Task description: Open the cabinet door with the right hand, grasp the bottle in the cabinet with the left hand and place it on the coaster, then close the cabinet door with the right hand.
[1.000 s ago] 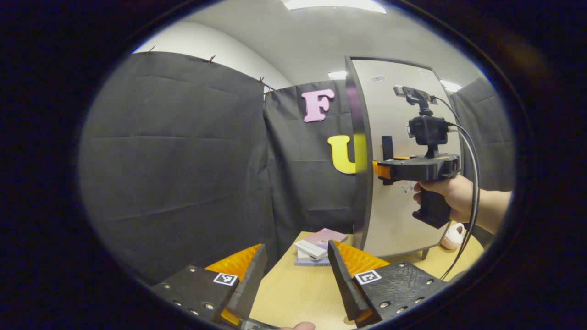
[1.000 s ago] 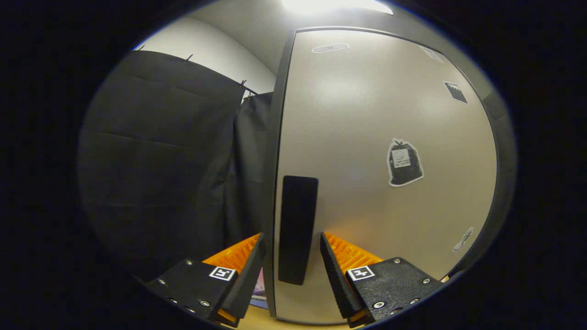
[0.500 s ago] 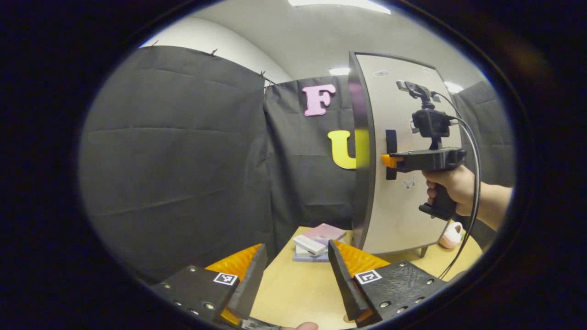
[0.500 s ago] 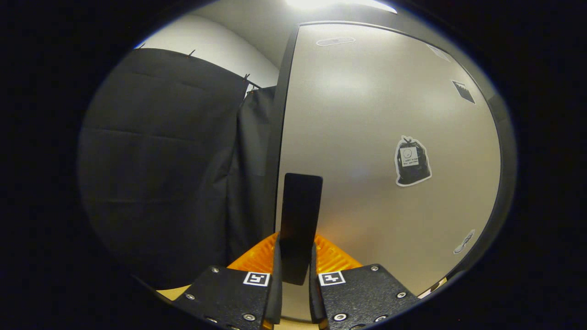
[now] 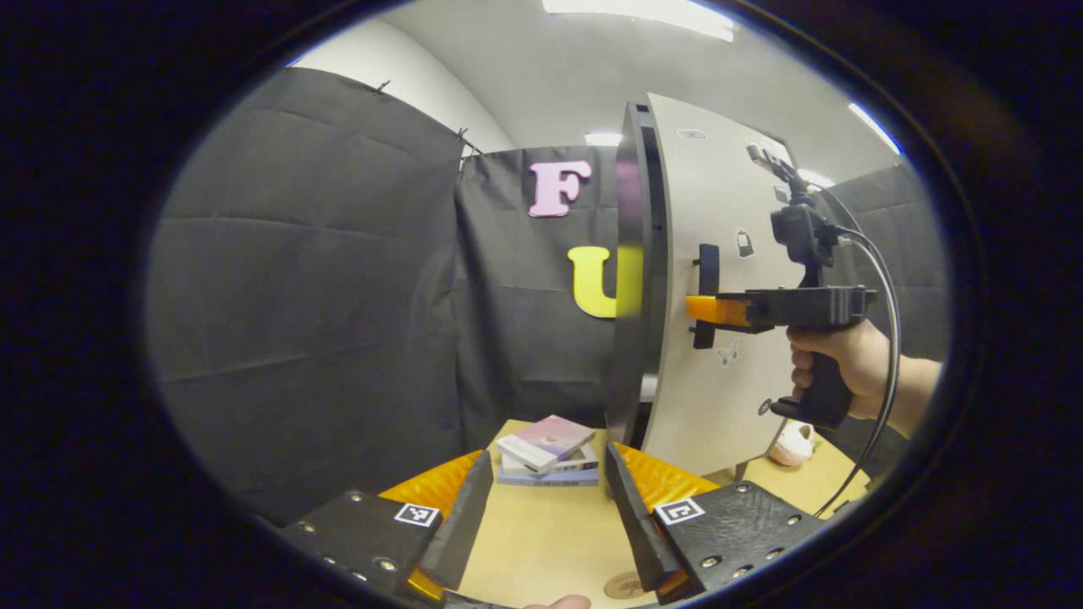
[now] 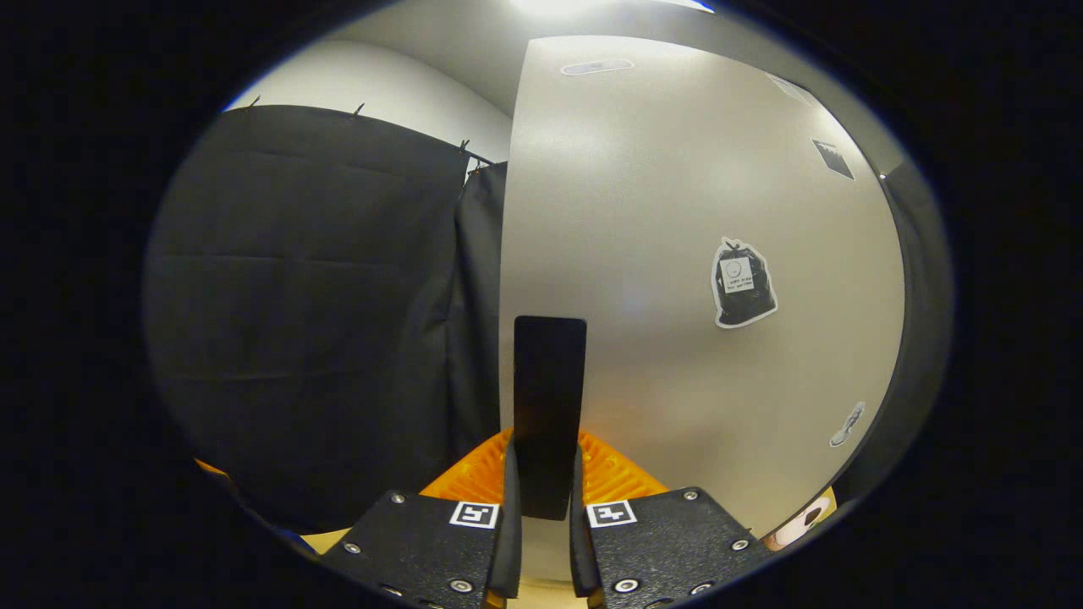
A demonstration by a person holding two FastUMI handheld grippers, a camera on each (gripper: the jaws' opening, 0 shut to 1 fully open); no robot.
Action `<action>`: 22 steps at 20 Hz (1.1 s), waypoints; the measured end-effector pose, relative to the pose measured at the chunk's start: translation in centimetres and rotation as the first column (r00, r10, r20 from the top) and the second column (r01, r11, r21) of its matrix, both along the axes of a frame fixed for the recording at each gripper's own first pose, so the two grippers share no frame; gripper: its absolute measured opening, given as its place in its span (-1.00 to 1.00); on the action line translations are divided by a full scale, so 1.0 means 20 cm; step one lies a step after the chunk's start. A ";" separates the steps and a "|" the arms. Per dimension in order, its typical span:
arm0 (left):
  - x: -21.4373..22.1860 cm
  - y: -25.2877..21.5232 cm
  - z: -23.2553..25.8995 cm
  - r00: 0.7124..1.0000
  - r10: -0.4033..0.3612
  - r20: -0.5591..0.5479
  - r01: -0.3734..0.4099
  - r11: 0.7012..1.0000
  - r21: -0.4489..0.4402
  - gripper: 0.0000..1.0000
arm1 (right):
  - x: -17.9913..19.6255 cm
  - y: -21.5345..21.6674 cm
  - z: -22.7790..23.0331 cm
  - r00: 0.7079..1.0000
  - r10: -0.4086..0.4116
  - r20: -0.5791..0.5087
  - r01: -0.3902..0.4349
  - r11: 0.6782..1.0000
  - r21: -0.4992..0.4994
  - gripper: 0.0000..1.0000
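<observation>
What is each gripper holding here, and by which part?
The right gripper is shut on the cabinet door's handle, near its lower end. The left gripper is open and holds nothing.

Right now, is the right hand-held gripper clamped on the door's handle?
Yes, the right hand-held gripper has both fingers pressed against the handle.

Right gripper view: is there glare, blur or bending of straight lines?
Right gripper view: a ceiling light burns out at the top, the cabinet door carries a soft sheen, its edges bow outward; handle sharp. Left gripper view: door bows too.
</observation>
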State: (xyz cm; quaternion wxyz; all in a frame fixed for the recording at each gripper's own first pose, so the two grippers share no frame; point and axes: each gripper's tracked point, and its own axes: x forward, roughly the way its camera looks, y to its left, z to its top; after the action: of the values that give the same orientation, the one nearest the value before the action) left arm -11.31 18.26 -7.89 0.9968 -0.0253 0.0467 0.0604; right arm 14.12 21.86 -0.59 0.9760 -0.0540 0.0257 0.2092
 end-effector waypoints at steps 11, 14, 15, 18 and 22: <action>0.00 -0.24 0.06 0.999 -0.036 0.005 0.035 0.998 0.058 0.62 | -0.17 -0.08 0.01 0.995 0.090 -0.032 -0.090 0.996 -0.008 -0.52; -0.03 -0.36 0.10 0.999 -0.031 0.013 0.030 0.997 0.068 0.62 | -0.20 -0.11 0.00 0.989 0.140 -0.045 -0.140 0.990 0.000 -0.53; -0.03 -0.38 0.10 1.000 -0.028 0.009 0.027 0.997 0.078 0.62 | -0.19 -0.13 -0.01 0.987 0.154 -0.049 -0.154 0.988 0.003 -0.54; 0.01 -0.46 0.04 1.000 -0.016 -0.024 0.018 0.996 0.088 0.53 | -0.20 -0.17 0.00 0.979 0.194 -0.060 -0.194 0.981 0.000 -0.52; 0.02 -0.62 0.04 0.999 -0.010 -0.035 0.013 0.996 0.083 0.45 | -0.29 -0.26 0.01 0.971 0.228 -0.072 -0.229 0.973 -0.001 -0.52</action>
State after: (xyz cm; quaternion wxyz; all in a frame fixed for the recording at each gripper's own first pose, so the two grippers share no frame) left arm -10.99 5.94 -7.11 0.9963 0.0174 0.0615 0.0570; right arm 8.29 16.75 -0.46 0.9437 -0.0538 0.0552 0.3218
